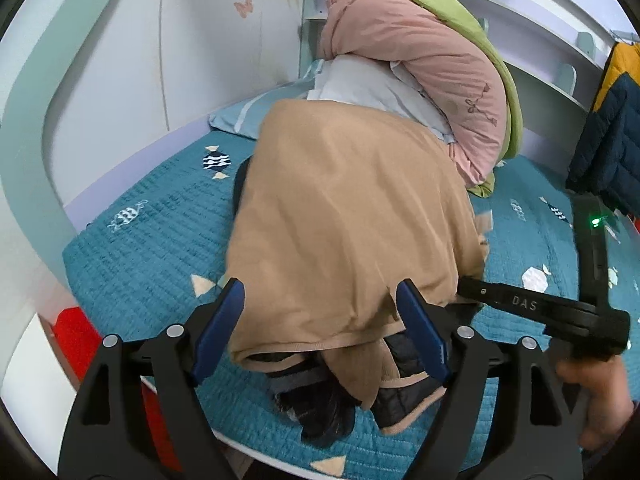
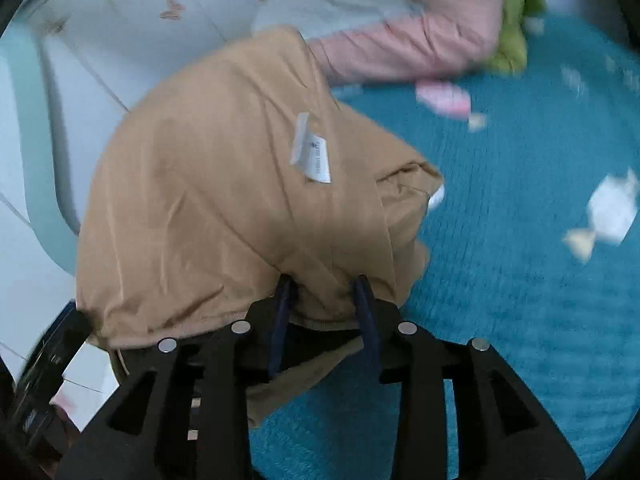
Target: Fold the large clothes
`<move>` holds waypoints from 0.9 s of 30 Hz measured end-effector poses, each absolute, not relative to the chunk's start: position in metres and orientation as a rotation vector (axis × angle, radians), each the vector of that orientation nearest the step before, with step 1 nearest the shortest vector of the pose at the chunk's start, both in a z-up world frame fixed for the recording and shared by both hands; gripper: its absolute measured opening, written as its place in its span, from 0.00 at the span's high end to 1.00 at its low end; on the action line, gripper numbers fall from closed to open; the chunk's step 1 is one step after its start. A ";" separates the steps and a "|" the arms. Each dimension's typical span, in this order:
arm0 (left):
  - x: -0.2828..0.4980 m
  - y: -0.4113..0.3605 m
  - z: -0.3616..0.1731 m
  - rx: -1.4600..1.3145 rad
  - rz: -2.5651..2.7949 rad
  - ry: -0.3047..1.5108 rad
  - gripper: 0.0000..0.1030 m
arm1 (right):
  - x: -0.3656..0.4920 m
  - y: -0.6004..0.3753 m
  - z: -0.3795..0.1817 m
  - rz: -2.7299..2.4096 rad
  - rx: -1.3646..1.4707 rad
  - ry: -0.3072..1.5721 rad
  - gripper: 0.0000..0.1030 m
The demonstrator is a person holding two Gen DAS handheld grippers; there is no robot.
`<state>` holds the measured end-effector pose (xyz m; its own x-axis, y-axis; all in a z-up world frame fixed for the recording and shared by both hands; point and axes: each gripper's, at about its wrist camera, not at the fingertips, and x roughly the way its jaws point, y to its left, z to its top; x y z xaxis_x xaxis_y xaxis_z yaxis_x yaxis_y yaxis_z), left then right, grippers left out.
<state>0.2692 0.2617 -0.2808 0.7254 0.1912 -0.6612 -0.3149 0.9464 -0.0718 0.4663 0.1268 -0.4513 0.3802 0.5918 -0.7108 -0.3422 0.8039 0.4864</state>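
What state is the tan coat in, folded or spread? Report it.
Partly folded: the tan coat is doubled over itself on the teal bedspread, lining and care label outward, dark shell showing underneath.

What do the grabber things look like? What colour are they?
Both are black with triangle-shaped cut-outs and round silver bolts. The left gripper has two flat blue fingers. The right gripper has darker, navy-looking ones. Seen from the left camera, the right one shows white letters "DAS" and a small green light, and a bare hand holds it.

Right gripper [image 2: 324, 284] pinching tan garment [image 2: 224, 184], teal bedspread [image 2: 520, 300]
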 end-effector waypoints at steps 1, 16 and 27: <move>0.267 0.261 -0.277 -0.181 0.286 0.702 0.18 | 0.460 0.122 -0.441 0.623 0.283 0.981 0.65; 0.172 0.189 -0.170 -0.120 0.372 0.574 0.05 | 0.319 0.034 -0.289 0.553 0.059 0.715 0.16; 0.095 0.097 -0.085 -0.034 0.238 0.434 0.05 | 0.193 -0.037 -0.205 0.479 0.041 0.473 0.07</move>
